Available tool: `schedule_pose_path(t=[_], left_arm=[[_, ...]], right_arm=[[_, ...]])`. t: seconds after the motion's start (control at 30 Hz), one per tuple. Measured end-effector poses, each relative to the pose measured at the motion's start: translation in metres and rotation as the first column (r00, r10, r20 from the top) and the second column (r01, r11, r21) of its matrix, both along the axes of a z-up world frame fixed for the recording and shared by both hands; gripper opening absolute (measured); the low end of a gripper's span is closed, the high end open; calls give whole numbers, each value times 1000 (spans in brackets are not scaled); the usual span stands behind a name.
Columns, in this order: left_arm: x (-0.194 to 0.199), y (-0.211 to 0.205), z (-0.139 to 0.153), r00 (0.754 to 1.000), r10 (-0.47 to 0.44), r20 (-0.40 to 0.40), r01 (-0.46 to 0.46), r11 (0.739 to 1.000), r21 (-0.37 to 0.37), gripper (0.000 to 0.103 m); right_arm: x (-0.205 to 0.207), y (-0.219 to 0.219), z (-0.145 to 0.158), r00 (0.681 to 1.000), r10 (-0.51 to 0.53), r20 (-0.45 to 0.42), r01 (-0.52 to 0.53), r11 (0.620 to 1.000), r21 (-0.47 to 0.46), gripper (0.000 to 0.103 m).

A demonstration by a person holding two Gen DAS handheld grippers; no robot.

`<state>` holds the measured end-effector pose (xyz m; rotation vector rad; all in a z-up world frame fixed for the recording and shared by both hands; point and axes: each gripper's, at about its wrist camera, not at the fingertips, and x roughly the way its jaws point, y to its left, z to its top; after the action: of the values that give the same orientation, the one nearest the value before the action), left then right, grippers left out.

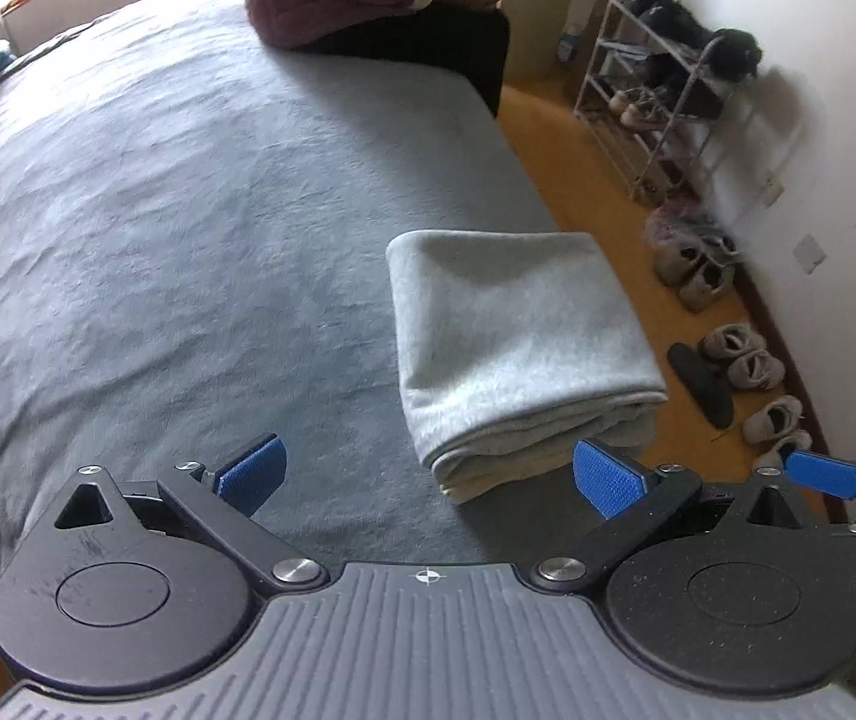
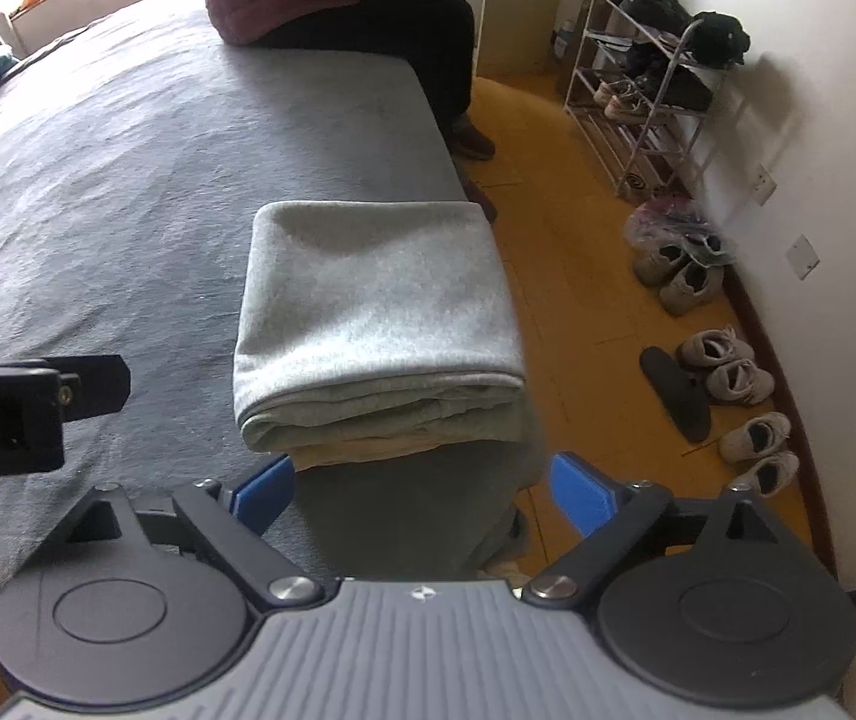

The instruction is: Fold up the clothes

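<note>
We see the folded grey fleece garment (image 2: 377,324) lying finished just ahead of our right gripper (image 2: 422,489) and left gripper (image 1: 428,477), both wide open, empty.

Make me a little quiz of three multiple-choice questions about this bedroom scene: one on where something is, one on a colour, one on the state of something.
1. Where does the folded garment lie?
A. On the floor by the shoes
B. On the bed, near its edge
C. On the shoe rack

2. What colour are the pads on the tongs?
A. Blue
B. Red
C. Green

3. How do the right tongs stand?
A. Clamped on the garment
B. Shut on nothing
C. Open, with nothing held

Answers:
1. B, as the grey bundle rests on the dark sheet right beside the drop to the yellow floor.
2. A, as both wrist views show blue textured pads at the fingertips.
3. C, as the two pads sit wide apart, short of the garment's near edge.
</note>
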<state>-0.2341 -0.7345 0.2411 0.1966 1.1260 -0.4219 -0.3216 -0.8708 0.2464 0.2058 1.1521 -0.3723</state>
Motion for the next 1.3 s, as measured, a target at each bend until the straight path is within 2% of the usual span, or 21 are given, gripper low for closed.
schedule_pose_path(t=[0.33, 0.87, 1.3], left_arm=[[-1, 0, -3, 1000, 22, -1, -22, 999, 42, 103], [-3, 5, -1, 998, 22, 51, -26, 997, 72, 103], [-3, 8, -1, 999, 30, 42, -33, 998, 62, 103]], right_arm=[[3, 2, -5, 1000, -12, -14, 12, 1000, -13, 97], [8, 6, -8, 999, 6, -32, -7, 1000, -26, 97], [10, 10, -9, 999, 25, -45, -27, 999, -37, 97]])
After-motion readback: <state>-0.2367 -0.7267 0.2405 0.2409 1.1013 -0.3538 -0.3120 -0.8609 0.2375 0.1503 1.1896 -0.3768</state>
